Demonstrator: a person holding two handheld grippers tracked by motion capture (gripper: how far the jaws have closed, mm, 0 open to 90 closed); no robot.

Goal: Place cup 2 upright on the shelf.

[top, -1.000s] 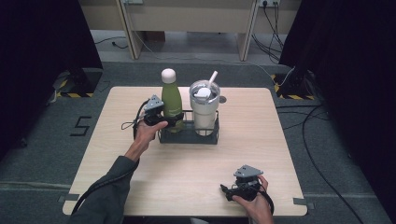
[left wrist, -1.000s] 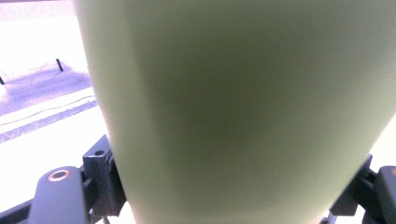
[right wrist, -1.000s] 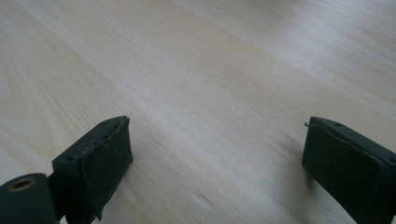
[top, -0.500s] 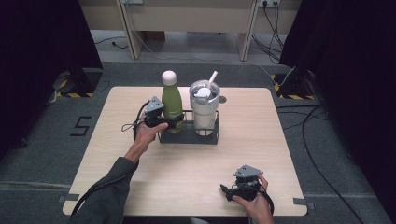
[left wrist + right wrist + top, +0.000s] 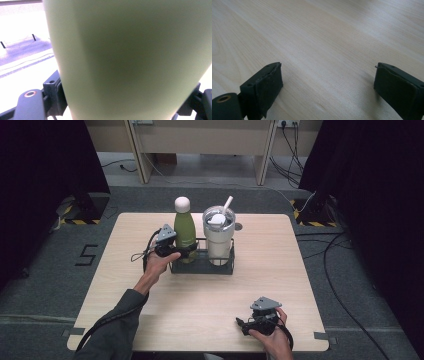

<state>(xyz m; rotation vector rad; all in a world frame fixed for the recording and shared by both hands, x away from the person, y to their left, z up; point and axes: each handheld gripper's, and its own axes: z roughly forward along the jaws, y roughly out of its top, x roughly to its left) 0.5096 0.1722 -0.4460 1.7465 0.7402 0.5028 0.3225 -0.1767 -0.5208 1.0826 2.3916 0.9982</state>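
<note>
On the table (image 5: 150,320), the green bottle (image 5: 185,231) stood upright in the rack (image 5: 202,267), left gripper (image 5: 172,251) clamped around its body, right gripper (image 5: 252,326) gaping wide, well apart from the rack.

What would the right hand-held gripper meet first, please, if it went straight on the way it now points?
Probably just the bare table. The right hand-held gripper is open and tilts down toward the wood, with nothing between its jaws or ahead as far as its view shows.
</note>
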